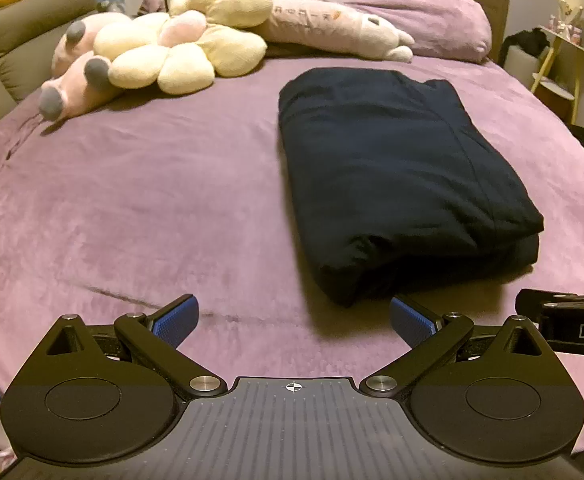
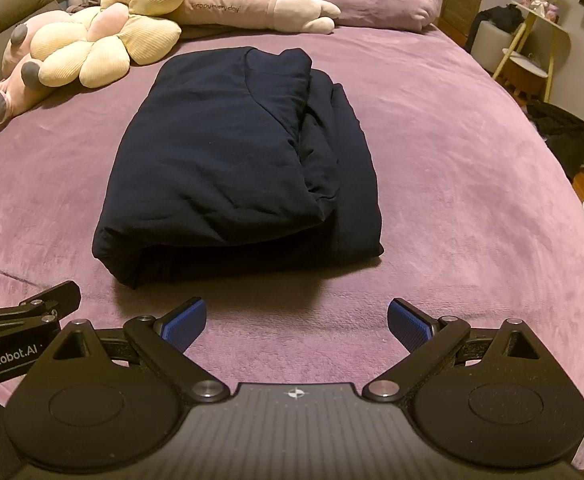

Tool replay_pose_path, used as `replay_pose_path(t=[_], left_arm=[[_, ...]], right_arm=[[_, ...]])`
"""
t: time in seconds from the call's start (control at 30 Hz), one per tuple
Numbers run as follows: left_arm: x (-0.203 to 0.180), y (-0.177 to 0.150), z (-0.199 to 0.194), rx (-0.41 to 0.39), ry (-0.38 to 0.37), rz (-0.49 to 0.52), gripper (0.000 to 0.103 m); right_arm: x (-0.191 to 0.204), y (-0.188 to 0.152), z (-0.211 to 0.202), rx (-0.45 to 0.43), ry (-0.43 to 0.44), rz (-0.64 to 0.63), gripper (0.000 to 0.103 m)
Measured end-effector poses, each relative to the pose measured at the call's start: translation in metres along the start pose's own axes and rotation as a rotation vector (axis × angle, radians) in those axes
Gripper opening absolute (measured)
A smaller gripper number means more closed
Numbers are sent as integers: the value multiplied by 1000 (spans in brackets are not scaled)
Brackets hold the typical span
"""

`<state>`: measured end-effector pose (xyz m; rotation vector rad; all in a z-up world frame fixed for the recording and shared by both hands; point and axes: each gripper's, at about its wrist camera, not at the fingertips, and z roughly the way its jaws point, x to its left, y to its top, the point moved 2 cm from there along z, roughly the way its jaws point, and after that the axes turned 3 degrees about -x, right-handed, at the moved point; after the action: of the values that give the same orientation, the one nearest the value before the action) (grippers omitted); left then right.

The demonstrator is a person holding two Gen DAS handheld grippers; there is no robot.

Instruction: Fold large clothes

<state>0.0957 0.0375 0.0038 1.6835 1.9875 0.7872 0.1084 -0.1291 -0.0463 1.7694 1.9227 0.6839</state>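
Note:
A dark navy garment (image 1: 395,176) (image 2: 236,164) lies folded into a thick rectangle on the purple bed cover (image 1: 132,208) (image 2: 471,184). My left gripper (image 1: 293,320) hovers open near the bed's front edge, just short of the bundle's near left corner, holding nothing. My right gripper (image 2: 296,322) is open too, a little in front of the bundle's near edge, with only bed cover between its blue pads (image 2: 186,326). Each gripper's body shows at the side of the other's view: the right one (image 1: 571,320) and the left one (image 2: 20,320).
Yellow flower-shaped plush cushions (image 1: 180,48) (image 2: 104,40) and a long pink plush (image 1: 331,28) (image 2: 252,4) lie at the far end of the bed, with a purple pillow (image 1: 431,20) behind. A headboard (image 1: 20,36) stands left; a small yellow table (image 2: 531,52) stands right of the bed.

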Motion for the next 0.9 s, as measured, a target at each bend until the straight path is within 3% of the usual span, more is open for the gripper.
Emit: replay_pose_path(t=[0.9], left_arm=[[-3,-5,4,24,-28,15,103]], right_arm=[[-2,-3,1,0,-6,18,99]])
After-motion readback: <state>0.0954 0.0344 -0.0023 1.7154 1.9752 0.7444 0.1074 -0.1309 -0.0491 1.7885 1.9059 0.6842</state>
